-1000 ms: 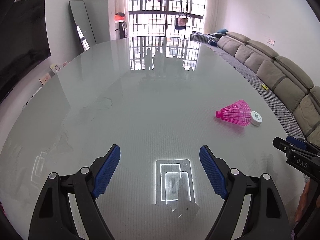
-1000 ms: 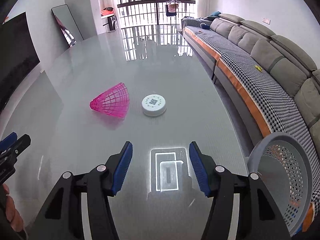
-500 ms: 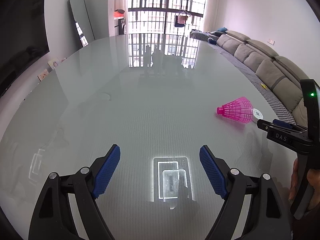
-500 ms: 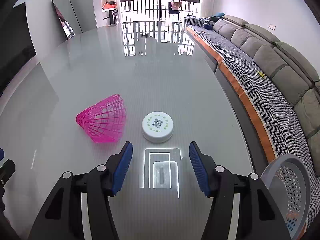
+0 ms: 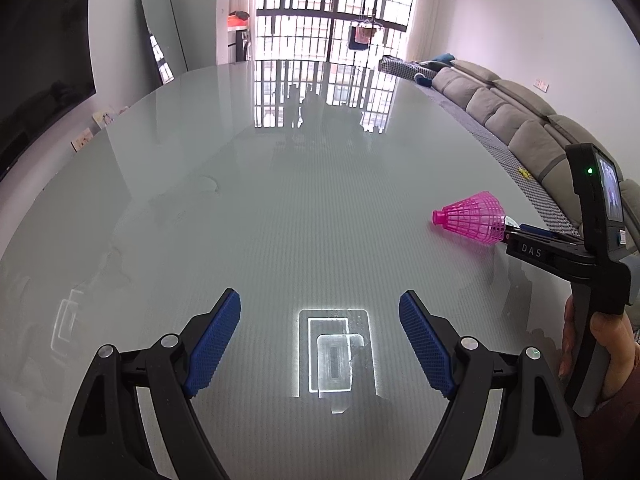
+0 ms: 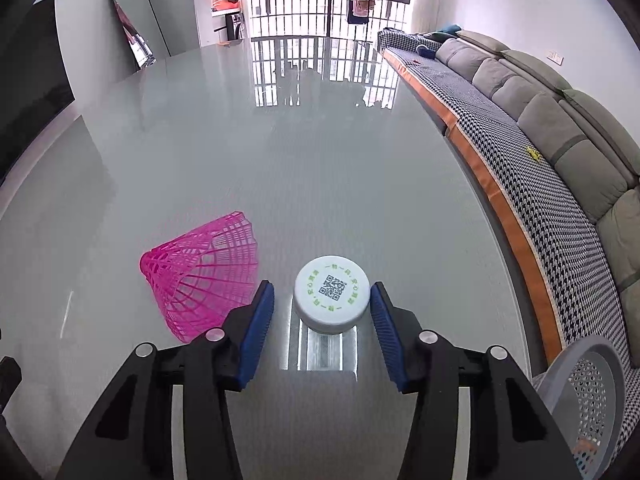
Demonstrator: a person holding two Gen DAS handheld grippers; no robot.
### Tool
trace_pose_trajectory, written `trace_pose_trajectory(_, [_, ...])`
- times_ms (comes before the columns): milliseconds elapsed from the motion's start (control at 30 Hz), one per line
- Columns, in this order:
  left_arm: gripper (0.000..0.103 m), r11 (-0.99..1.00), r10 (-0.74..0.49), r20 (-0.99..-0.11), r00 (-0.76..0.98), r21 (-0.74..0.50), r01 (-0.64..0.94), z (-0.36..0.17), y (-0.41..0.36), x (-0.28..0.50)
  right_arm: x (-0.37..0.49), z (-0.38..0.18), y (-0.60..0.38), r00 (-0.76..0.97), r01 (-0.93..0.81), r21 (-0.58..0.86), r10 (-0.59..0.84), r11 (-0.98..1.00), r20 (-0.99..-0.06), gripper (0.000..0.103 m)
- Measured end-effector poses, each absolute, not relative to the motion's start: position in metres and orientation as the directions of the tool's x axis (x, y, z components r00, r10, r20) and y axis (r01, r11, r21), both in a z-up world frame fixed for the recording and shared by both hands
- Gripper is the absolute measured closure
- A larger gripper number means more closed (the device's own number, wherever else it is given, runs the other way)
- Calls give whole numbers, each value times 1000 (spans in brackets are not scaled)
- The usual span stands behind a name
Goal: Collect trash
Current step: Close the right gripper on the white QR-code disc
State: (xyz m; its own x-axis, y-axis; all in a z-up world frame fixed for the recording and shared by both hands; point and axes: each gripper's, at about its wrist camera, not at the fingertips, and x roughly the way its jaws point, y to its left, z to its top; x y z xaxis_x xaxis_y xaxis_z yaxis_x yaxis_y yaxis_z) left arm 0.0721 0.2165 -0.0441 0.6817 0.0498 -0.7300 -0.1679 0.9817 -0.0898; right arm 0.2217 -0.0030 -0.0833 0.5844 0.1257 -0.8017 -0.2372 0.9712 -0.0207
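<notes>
A white round lid with a QR code lies on the glossy grey table. A pink plastic shuttlecock lies on its side just left of it. My right gripper is low over the table with the lid between its blue pads. Its jaws are closing; the right pad is at the lid's rim and a gap remains on the left. My left gripper stands open over bare table, with nothing between its fingers. In the left wrist view the shuttlecock lies far right, and the lid is almost hidden behind it.
A grey perforated basket stands off the table's right edge, near me. A long grey sofa with a houndstooth cover runs along the right. A person's hand holds the right gripper's handle. A mirror leans at the back left.
The right gripper has come forward and down until the white lid sits between its pads, and its jaws have narrowed. The left gripper has kept still and open.
</notes>
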Motion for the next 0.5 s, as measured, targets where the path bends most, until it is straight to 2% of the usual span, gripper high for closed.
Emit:
trace_pose_trajectory(67, [23, 982, 52, -731, 681, -86, -167, -45, 216, 72, 221, -82, -2, 586, -245, -25, 127, 969, -800, 65])
trace_pose_trajectory(333, [23, 989, 64, -737, 673, -42, -139, -46, 204, 77, 211, -76, -9, 593, -249, 4, 155, 969, -790, 65])
trace_pose_trajectory(500, [23, 995, -3, -739, 673, -73, -75, -41, 186, 82, 195, -64, -26, 618, -216, 29, 160, 976, -770, 65])
